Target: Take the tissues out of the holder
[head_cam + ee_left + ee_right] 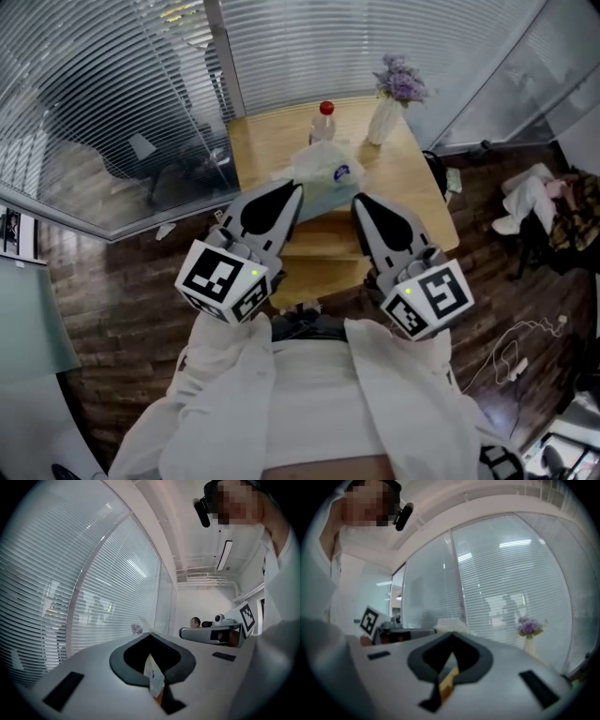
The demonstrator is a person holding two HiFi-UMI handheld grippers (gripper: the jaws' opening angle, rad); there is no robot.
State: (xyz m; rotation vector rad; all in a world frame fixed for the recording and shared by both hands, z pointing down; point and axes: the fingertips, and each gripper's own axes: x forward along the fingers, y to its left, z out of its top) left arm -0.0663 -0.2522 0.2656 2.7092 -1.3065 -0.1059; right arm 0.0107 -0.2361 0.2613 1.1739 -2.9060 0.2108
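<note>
Slatted blinds behind glass walls [394, 42] fill the top of the head view. A white shirt [309, 403] fills the bottom. An office chair [141, 155] stands behind the glass at upper left, and a person's legs [525, 202] stretch out at the right edge. On the far end of the table, upper centre, stand a white vase of purple flowers [386, 112] and a clear bottle with a red cap [322, 124]. The two stand near each other but apart, and neither lies between the grippers and the tissues.

The tissue pack [328, 167], white plastic with a blue mark, sits at the middle of the table on a pale blue holder [323, 202]. Both grippers hover over its near side. The left gripper [294, 191] is just left of the pack and the right gripper [360, 201] just right of it. In each gripper view the jaw tips meet with nothing pinched, and a sliver of the pack [153, 676] shows through the hollow behind the left gripper's tips [150, 633].

The wooden table [422, 192] is light brown and stands on a dark plank floor [122, 309]. Thin white cables [511, 352] lie on the floor at lower right.
</note>
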